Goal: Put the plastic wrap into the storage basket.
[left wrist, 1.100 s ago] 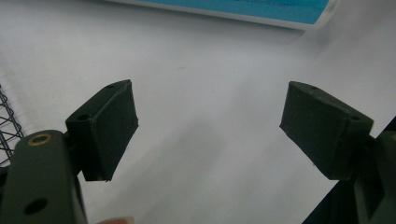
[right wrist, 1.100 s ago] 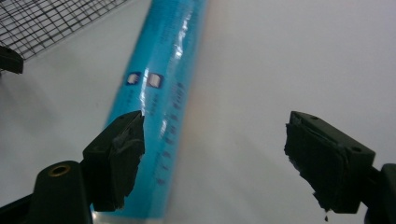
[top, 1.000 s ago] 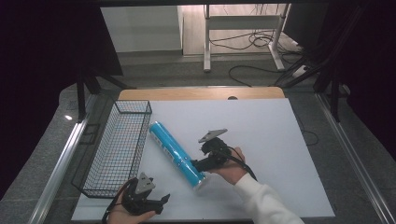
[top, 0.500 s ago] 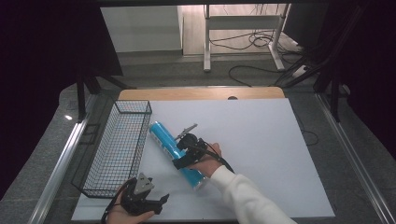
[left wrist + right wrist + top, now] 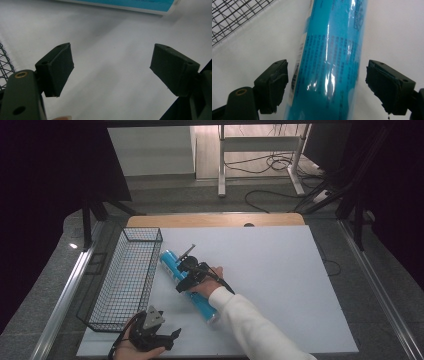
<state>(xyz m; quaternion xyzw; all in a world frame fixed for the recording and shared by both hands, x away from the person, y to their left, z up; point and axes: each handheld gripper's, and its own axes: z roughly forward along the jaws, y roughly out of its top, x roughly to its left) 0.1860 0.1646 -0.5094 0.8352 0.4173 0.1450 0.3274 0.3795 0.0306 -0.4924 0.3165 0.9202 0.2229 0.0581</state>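
the blue tube (image 5: 189,284) lies flat on the white tabletop (image 5: 280,270), slanting from 11 o'clock to 5 o'clock, just right of the wire basket (image 5: 125,280) at 9 o'clock; the two sit near each other, and i cannot tell whether they touch. nothing shows inside the basket. the right tongs (image 5: 186,276) hang over the tube's middle, their jaws apart and just now opening further, the tube (image 5: 329,65) between the pads (image 5: 273,85) with a gap on both sides, the basket mesh (image 5: 234,15) close at 10 o'clock. the left tongs (image 5: 170,338) rest at 7 o'clock on the tabletop's near edge, jaws apart on nothing, the tube's end (image 5: 140,5) across at 12 o'clock.
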